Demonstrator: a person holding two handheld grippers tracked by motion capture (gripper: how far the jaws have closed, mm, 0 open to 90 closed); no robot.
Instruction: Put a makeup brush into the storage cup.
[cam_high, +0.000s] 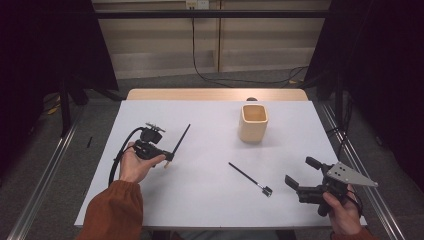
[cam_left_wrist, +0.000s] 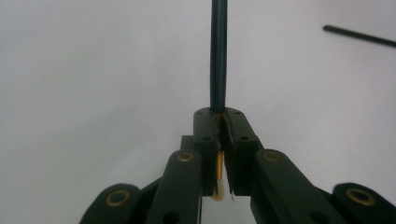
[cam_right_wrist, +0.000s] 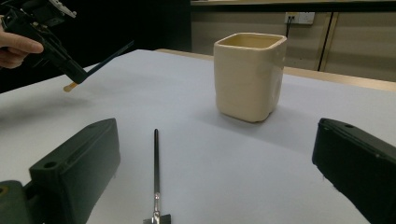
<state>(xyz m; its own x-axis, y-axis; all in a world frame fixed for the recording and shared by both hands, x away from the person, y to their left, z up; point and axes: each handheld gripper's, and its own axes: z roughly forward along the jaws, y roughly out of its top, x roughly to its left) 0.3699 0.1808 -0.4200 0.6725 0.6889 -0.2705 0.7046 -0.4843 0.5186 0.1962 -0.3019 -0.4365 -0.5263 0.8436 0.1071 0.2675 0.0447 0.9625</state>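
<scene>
Clamping dark brush (cam_left_wrist: 218, 56), left claw (cam_left_wrist: 220, 116) fully closed; right claw (cam_right_wrist: 210, 158) wide, empty.

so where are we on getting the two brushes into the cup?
Neither is in yet; the cream cup looks empty. In hand: the left tool is shut on the first dark brush, lifted off the white table. Left: probably dropping it in the cup, then the second brush, which lies on the table before the open right tool.

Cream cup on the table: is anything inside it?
The cream cup stands upright with its mouth open. The high view shows only pale inner wall near the rim, nothing sticking out. Its bottom is hidden by the walls, so something small cannot be ruled out.
</scene>
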